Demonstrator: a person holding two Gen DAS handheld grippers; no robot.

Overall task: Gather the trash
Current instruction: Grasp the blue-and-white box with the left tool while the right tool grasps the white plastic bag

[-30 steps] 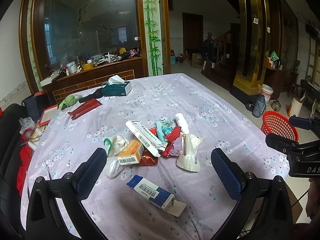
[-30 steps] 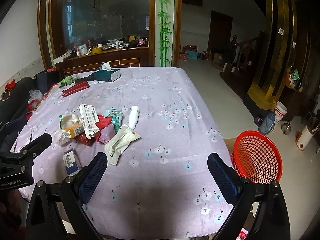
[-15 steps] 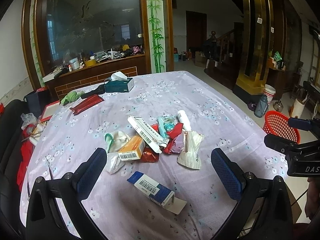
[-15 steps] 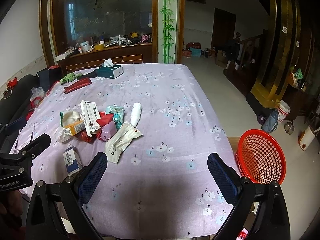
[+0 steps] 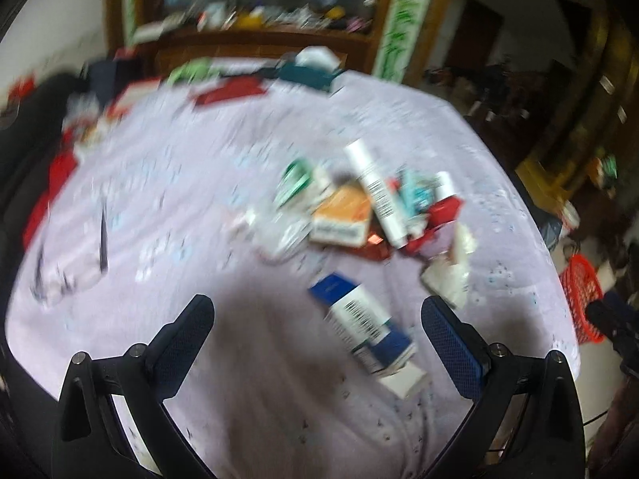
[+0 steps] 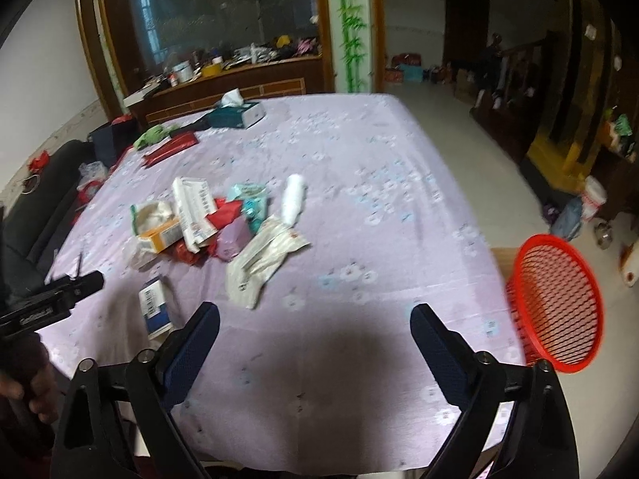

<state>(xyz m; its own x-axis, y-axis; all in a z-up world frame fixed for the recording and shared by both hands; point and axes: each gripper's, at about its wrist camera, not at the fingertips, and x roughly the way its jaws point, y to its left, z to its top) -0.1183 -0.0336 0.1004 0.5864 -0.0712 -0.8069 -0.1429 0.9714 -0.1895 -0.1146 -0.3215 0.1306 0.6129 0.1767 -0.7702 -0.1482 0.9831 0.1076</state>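
Lilac flowered cloth covers the table (image 6: pixel 399 183), where a heap of crumpled wrappers and small cartons (image 6: pixel 207 223) lies left of centre, with a blue-and-white barcoded box (image 5: pixel 359 319) apart on its near side. Both the left gripper (image 5: pixel 317 327) and right gripper (image 6: pixel 315 333) hang above the cloth, jaws spread wide, holding nothing. A red mesh plastic basket (image 6: pixel 559 299) stands on the floor just beside the table's right edge.

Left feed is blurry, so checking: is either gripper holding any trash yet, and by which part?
Nothing is held. The left gripper and right gripper are both open and empty above the tablecloth; the blue box lies untouched.
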